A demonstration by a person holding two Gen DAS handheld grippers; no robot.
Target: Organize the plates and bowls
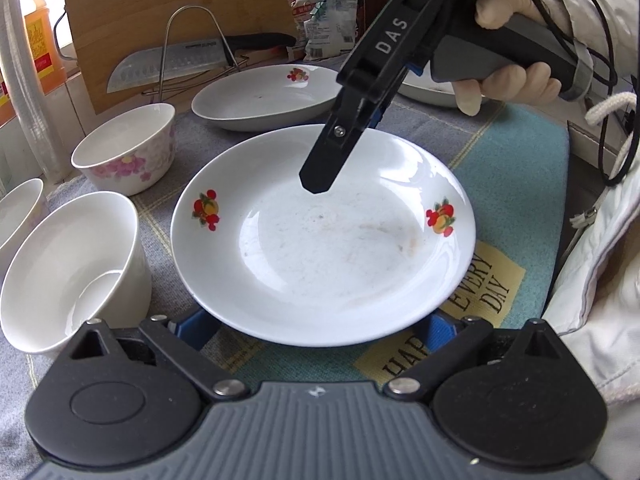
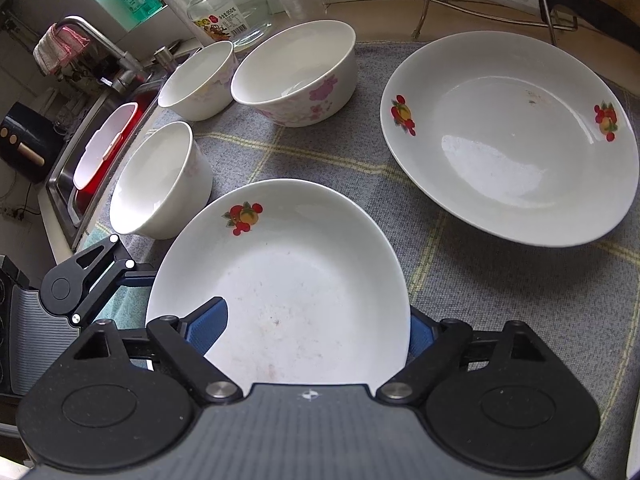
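- On the grey checked cloth (image 1: 500,168) in the left wrist view, a white shallow china plate with red fruit motifs (image 1: 320,248) fills the middle.
- The left gripper (image 1: 318,332) stands with its jaws wide apart. Its blue pads show at either side of the plate's near rim, which hides the tips, so I cannot tell whether they touch it.
- The right gripper (image 1: 344,152), in a gloved hand (image 1: 508,84), comes in from above. One black finger is over the plate's inside and the other is beyond its far rim.
- A second fruit-patterned plate (image 1: 260,100) sits behind the first.
- To the left are a pink-flowered white bowl (image 1: 128,148), a plain white bowl (image 1: 68,272) and a third bowl (image 1: 20,208) cut off by the edge.
- Further back, a steel cleaver (image 1: 168,66) leans in a wire rack (image 1: 192,40) against a wooden board (image 1: 120,8).
- In the right wrist view, the right gripper's jaws are parted. One blue pad is over the near plate's inside and the other just outside its rim, with no clamp visible.
- The left gripper reaches under that plate's left edge.
- The three bowls cluster beyond it, beside a steel sink (image 2: 64,184) and a glass jar (image 2: 228,4).
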